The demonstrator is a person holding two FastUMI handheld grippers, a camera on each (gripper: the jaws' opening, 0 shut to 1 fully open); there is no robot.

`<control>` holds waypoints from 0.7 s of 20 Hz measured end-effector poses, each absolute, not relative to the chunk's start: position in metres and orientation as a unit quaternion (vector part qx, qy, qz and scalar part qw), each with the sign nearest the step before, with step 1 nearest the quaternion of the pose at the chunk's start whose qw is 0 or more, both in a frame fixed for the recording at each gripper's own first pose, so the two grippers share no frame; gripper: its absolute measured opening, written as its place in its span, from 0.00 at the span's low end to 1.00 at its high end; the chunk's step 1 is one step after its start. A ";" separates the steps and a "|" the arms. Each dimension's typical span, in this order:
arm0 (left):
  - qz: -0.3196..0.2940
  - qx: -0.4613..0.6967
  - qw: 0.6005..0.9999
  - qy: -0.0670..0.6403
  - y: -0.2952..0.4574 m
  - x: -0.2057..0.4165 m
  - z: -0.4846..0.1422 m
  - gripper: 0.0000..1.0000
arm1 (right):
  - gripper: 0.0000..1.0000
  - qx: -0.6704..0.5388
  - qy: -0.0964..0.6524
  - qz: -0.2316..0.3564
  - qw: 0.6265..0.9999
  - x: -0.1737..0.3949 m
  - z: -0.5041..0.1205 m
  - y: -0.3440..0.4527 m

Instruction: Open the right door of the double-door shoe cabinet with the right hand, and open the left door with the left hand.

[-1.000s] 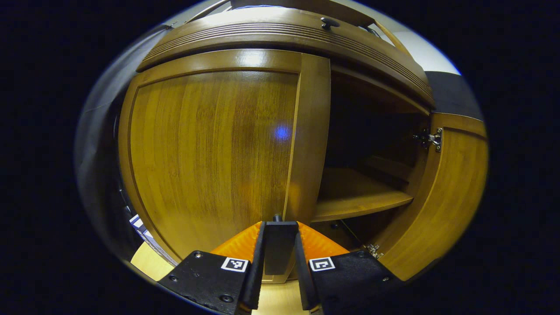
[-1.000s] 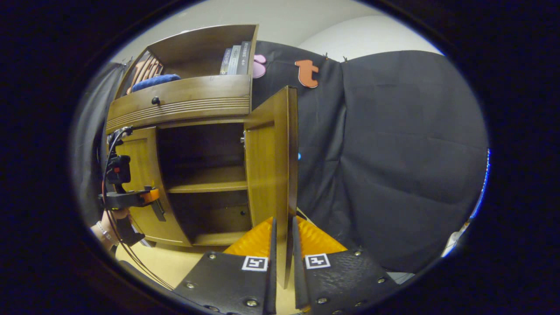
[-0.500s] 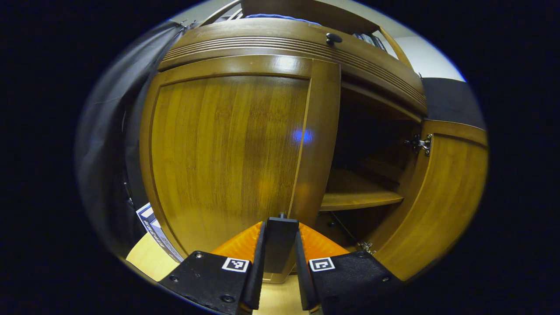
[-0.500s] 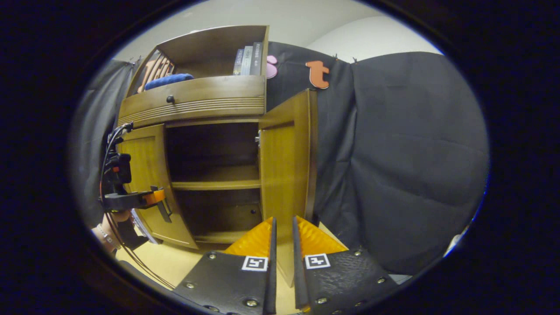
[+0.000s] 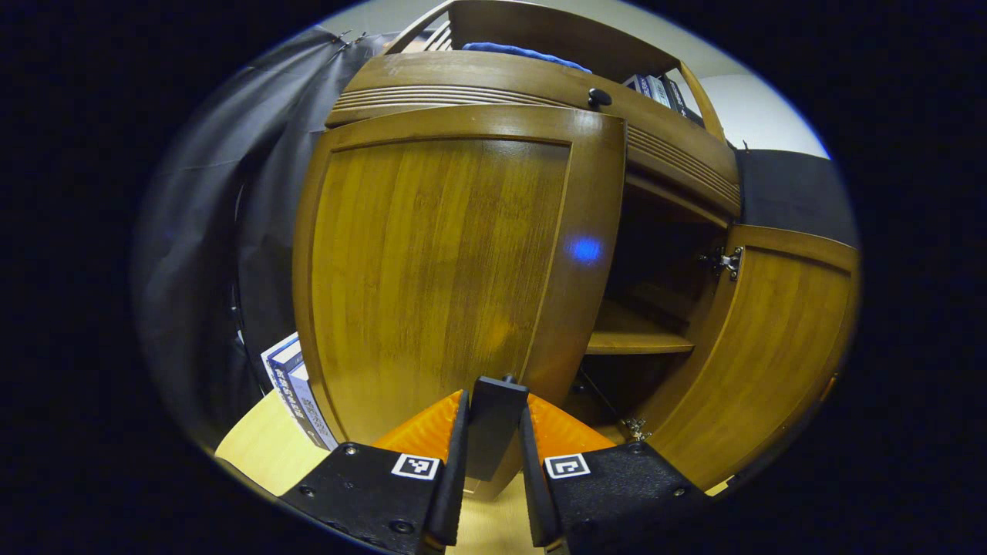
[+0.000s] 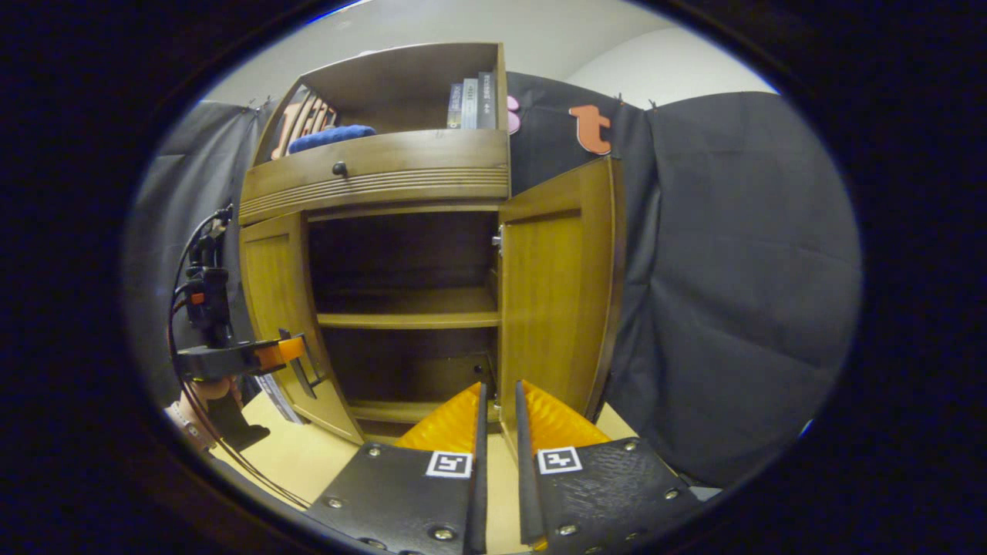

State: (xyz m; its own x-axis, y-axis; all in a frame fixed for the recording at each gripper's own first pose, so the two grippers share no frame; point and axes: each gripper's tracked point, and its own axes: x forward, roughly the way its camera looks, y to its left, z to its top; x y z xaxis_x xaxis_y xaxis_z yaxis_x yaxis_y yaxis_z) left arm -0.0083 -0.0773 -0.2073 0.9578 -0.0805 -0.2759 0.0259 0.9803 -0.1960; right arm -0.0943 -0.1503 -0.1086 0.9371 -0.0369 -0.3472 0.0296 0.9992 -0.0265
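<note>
The left gripper (image 5: pixel 493 432) fingers clamp the left door (image 5: pixel 439 270) edge. The right gripper (image 6: pixel 497 439) fingers stand slightly apart, off the open right door (image 6: pixel 559 293).

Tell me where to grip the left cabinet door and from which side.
Grip the left door by its free vertical edge, low down, where the left tongs already straddle it, coming straight on from the front. That edge is thin and swung clear of the cabinet frame; the broad panel offers nothing to pinch.
</note>
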 end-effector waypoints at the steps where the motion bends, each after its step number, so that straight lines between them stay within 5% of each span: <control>1: -0.028 -0.096 0.985 0.142 -0.074 -0.014 -0.206 0.36 | 0.17 -0.008 0.178 -0.009 0.984 -0.094 -0.111 -0.144; 14: 0.004 -0.132 0.981 0.142 -0.033 -0.073 -0.197 0.34 | 0.17 0.004 0.189 0.092 0.978 -0.078 -0.132 -0.076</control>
